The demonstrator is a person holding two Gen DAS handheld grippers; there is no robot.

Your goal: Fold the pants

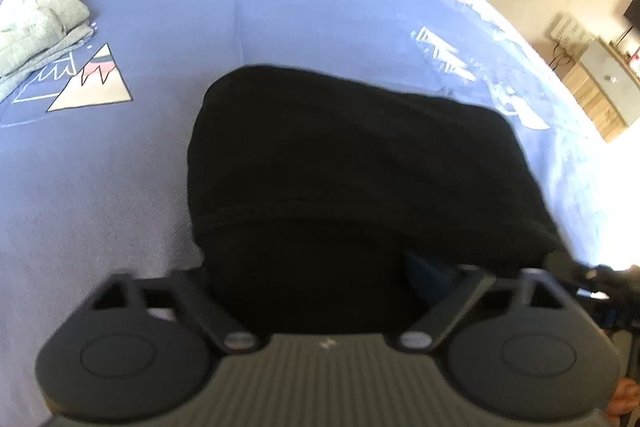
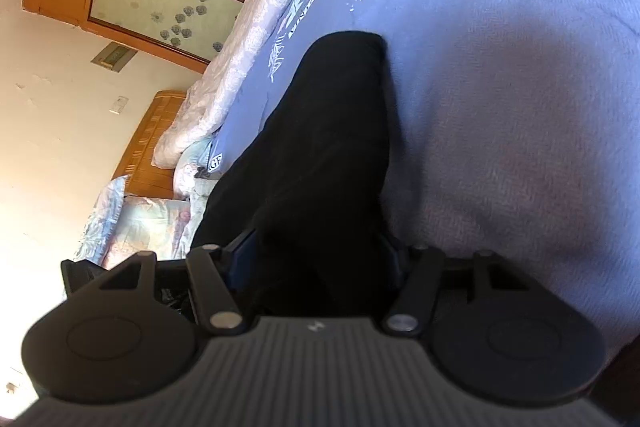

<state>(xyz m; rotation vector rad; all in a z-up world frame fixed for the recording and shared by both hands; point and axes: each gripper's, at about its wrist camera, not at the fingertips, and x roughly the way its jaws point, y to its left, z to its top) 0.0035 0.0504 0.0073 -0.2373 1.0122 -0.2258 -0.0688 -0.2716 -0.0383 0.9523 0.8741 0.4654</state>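
Note:
The black pants lie partly folded on the blue printed bedspread. In the left wrist view the near end of the cloth is raised and runs into my left gripper, whose fingers are buried in it. In the right wrist view the black pants stretch away from my right gripper, which is closed on the near end of the cloth. The fingertips of both grippers are hidden by the black fabric.
A folded grey-green garment lies at the far left of the bed. A pale quilt runs along the bed's far edge, with pillows and a wooden headboard beside it. Furniture stands past the bed's right edge.

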